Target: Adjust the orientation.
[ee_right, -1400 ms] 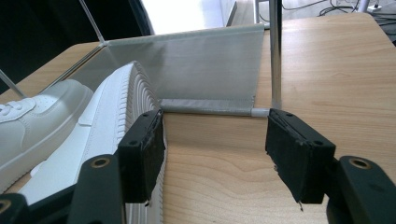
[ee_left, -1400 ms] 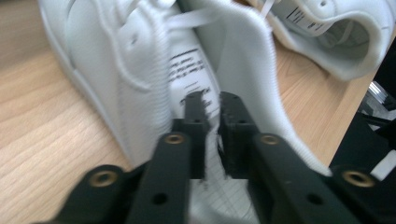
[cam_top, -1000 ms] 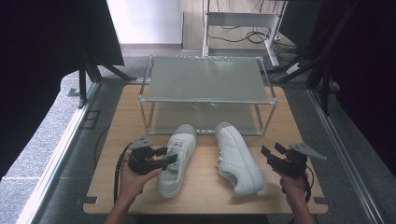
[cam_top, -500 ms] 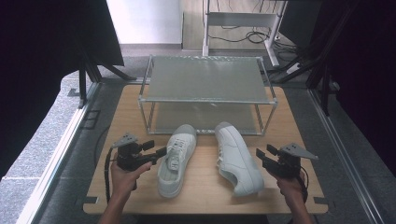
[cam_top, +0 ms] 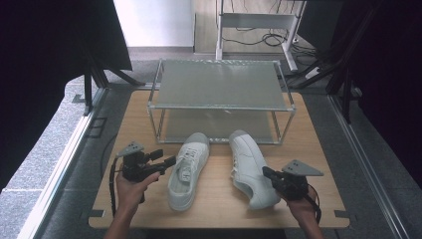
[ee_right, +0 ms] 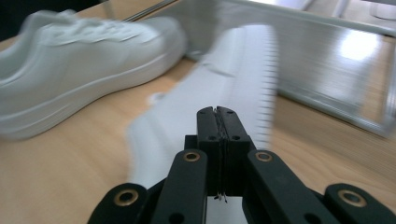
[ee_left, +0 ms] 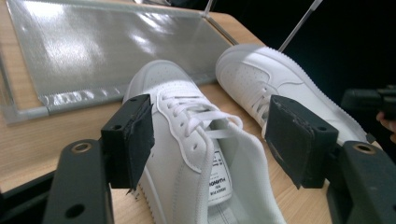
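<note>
A: Status, left to right, all placed against the two-tier metal-frame rack with frosted shelves [cam_top: 219, 94]?

B: Left gripper [cam_top: 169, 162] sits in front of the rack's left corner, jaws wide, nothing pressed. The white leather lace-up sneaker on the left [cam_top: 188, 169] lies just past its tips, toe at the rack's lower shelf, heel toward the person. In the left gripper view that shoe's collar and tongue [ee_left: 205, 154] sit between the two pads, no contact visible.

A: Long axis?

B: Runs rack to table edge, roughly in line with the jaws, so the pads straddle its width. My read: close there and it catches the collar sides.

A: Other shoe?

B: Second white leather sneaker [cam_top: 251, 167], parallel, in front of the rack's right half, toe also at the shelf, leaning on its side. Right gripper [cam_top: 264, 173] is at its heel end, jaws have just been closing and now meet with nothing between them.

A: Look?

B: Clean, all white, flat white laces, perforated toe, printed tongue label.
</note>
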Action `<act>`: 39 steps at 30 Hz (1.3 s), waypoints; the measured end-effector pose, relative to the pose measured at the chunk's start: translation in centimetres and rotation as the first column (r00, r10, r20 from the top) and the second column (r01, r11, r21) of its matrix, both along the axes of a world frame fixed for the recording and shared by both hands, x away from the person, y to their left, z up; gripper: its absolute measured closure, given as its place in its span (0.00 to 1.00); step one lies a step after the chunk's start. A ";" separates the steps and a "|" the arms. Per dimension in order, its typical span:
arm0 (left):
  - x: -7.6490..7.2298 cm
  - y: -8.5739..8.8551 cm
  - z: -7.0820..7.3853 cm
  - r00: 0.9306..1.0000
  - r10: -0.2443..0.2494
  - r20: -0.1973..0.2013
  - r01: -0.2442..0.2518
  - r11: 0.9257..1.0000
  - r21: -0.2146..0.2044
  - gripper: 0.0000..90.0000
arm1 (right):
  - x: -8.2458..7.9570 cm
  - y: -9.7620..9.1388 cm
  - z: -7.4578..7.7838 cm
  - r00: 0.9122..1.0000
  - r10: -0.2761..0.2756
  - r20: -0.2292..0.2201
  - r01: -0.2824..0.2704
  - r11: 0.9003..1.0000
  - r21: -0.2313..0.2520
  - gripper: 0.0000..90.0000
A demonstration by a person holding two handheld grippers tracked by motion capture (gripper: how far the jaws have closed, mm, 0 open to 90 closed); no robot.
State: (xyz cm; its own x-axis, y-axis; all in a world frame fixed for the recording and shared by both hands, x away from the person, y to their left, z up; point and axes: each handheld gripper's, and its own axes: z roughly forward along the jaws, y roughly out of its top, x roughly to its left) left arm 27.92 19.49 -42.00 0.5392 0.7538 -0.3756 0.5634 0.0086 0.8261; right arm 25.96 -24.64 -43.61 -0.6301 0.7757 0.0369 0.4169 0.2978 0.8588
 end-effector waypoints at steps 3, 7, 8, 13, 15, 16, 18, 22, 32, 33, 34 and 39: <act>0.1 -0.2 -0.3 1.000 -0.015 -0.015 0.015 1.000 0.012 0.36 | -1.0 2.4 -0.1 0.995 0.100 -0.024 -0.101 0.994 -0.038 1.00; 0.2 -0.5 -0.4 0.999 -0.015 -0.033 0.016 0.999 0.031 0.36 | -1.6 4.5 -0.9 0.987 0.141 -0.082 -0.150 0.982 -0.112 1.00; 0.2 -0.5 -0.4 0.999 -0.015 -0.033 0.016 0.999 0.031 0.36 | -1.6 4.8 -1.2 0.986 0.142 -0.089 -0.154 0.978 -0.138 1.00; 0.3 -0.3 -0.6 0.999 0.008 -0.039 -0.007 1.000 0.027 0.36 | -1.4 4.6 -2.1 0.983 0.133 -0.124 -0.151 0.978 -0.144 1.00; 0.2 -0.4 -0.5 0.999 0.011 -0.031 -0.010 1.000 0.024 0.37 | -1.4 4.6 -2.0 0.984 0.125 -0.124 -0.143 0.978 -0.150 1.00; 0.1 -0.4 -0.4 1.000 0.013 -0.026 -0.012 1.000 0.025 0.37 | -1.4 4.6 -2.0 0.984 0.124 -0.130 -0.143 0.979 -0.148 1.00; 0.1 -0.4 -0.4 1.000 0.014 -0.022 -0.013 1.000 0.025 0.38 | -1.3 4.4 -2.0 0.983 0.120 -0.139 -0.140 0.980 -0.138 1.00; 0.1 -0.2 -0.4 1.000 0.016 -0.022 -0.015 1.000 0.024 0.38 | -1.0 3.3 -1.6 0.985 0.106 -0.135 -0.120 0.987 -0.104 1.00; 0.2 -0.5 -0.5 1.000 0.006 -0.028 -0.005 0.999 0.036 0.38 | -0.4 1.0 -1.1 0.987 0.113 -0.118 -0.115 0.993 -0.014 1.00; 0.2 -0.4 -0.5 1.000 0.009 -0.027 -0.008 0.999 0.035 0.38 | -0.4 0.9 -1.1 0.987 0.109 -0.116 -0.111 0.994 -0.009 1.00; 0.2 -0.3 -0.6 1.000 0.008 -0.029 -0.007 0.999 0.035 0.38 | -0.4 0.7 -1.1 0.988 0.108 -0.114 -0.110 0.994 -0.006 1.00; 0.3 -0.5 -0.7 0.999 0.000 -0.042 0.002 0.999 0.036 0.38 | -0.2 -0.3 -0.8 0.993 0.079 -0.092 -0.079 0.997 -0.005 1.00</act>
State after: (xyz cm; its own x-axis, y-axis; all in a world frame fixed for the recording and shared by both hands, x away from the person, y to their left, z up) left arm 28.23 19.03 -42.74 0.5246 0.7666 -0.3704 0.5973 -0.0213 0.8017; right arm 25.74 -24.90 -44.37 -0.6836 0.7241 0.0911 0.4690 0.3403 0.8150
